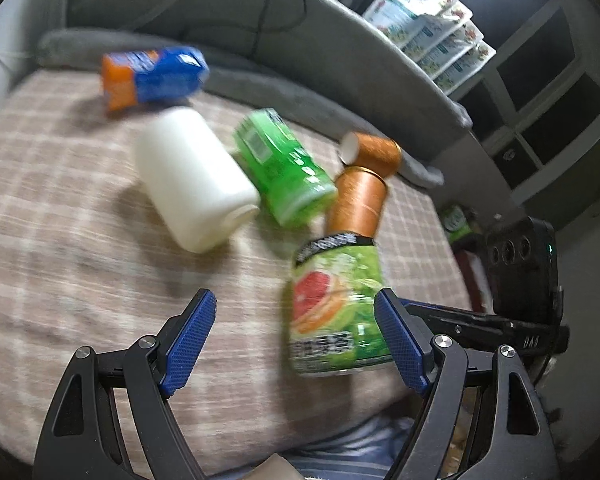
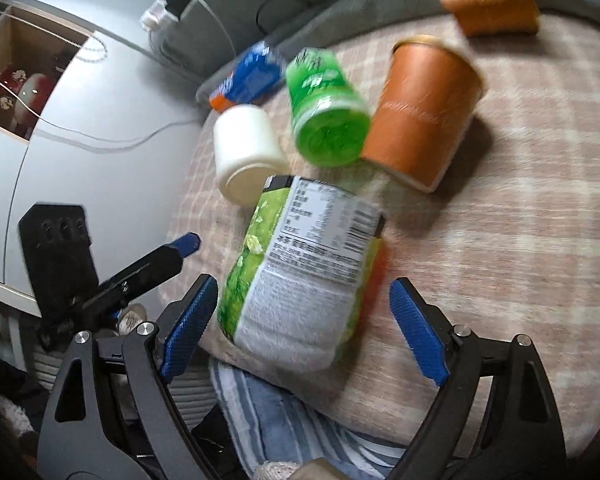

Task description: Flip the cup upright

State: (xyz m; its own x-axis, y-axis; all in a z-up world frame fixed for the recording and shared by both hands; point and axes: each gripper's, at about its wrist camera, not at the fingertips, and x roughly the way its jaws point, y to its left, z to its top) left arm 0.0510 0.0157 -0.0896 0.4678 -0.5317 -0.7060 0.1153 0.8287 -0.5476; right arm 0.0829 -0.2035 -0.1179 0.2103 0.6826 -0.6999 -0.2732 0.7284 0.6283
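While both jaws gape, the orange cup (image 2: 422,110) lies tipped sideways.

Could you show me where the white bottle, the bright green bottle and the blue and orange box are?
white bottle (image 1: 194,178): left wrist view, middle of its side.
bright green bottle (image 2: 327,128): right wrist view, its round end.
blue and orange box (image 1: 156,76): left wrist view, blue face.

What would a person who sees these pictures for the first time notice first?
Probably the green grapefruit-label can, large in the foreground, lying between the open blue pads of the right claw. Just behind it, a cluster lies scattered on the checked cloth: a white bottle, a bright green can and an orange cup that appears inverted. The left claw also stands open near the can.
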